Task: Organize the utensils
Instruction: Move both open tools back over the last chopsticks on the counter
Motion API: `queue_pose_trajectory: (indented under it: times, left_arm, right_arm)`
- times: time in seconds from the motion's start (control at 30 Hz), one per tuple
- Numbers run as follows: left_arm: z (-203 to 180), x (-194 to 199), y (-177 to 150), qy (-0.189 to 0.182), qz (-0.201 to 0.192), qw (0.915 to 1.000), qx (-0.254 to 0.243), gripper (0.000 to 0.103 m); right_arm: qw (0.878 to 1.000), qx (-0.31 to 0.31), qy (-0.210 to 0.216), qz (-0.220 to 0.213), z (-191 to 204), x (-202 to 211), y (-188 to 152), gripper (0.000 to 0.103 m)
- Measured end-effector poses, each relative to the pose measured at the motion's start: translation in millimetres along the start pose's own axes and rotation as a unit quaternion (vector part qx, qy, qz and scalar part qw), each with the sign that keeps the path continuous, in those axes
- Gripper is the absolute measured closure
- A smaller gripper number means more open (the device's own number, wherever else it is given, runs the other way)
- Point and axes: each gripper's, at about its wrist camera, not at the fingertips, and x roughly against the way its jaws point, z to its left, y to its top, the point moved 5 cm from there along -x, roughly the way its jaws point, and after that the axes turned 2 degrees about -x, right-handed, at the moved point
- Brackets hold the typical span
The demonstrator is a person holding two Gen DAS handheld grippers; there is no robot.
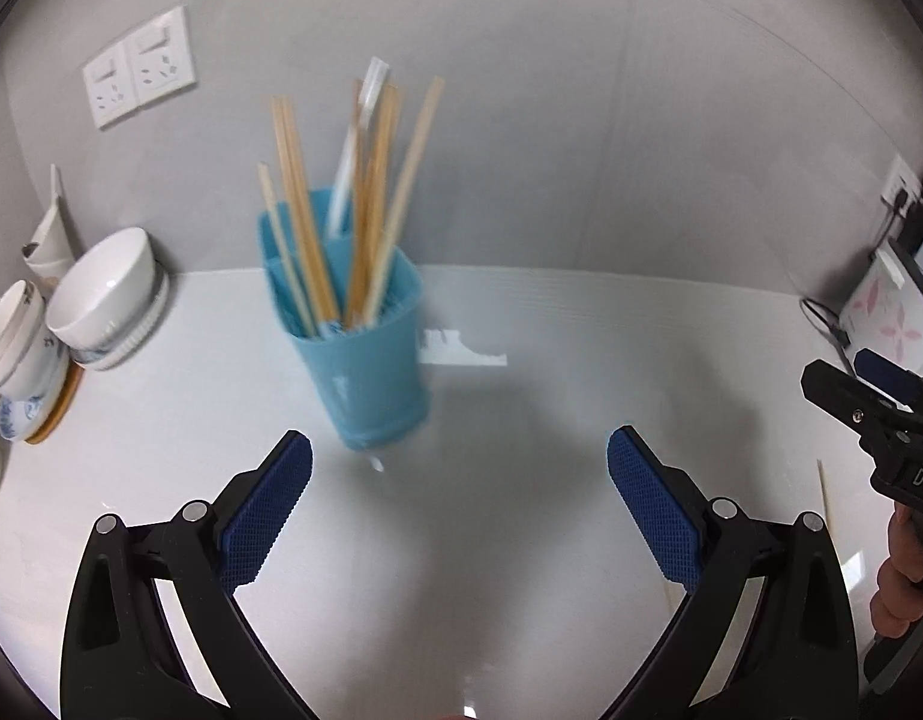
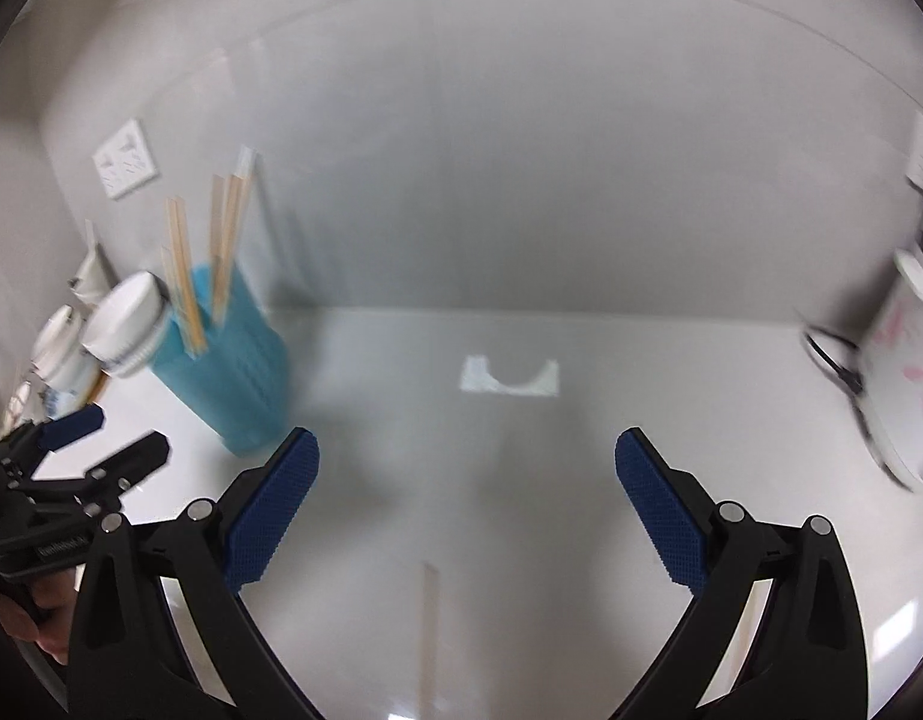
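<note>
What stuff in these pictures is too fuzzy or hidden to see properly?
- Blue holder, right wrist view: motion blur smears it; its compartments cannot be told.
- Loose chopstick, right wrist view: blurred and cut off by the bottom edge.
- Bowls, left wrist view: the stack runs off the left edge, so no count.
- Floral box, right wrist view: blurred, cut by the right edge.
- Holder's inside bottom, left wrist view: hidden by chopsticks.

Blue holder (image 1: 365, 354), tan chopsticks (image 1: 299, 210)
</note>
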Motion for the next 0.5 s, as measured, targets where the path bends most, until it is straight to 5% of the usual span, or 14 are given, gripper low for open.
queue_pose_trajectory:
  times: [0.5]
  left_arm:
    - [-102, -43, -72, -0.034, 0.136, 0.9897, -0.031, 0.006]
  right_arm:
    - [0.988, -0.066, -0.096, 0.098, -137, 21, -100, 0.008]
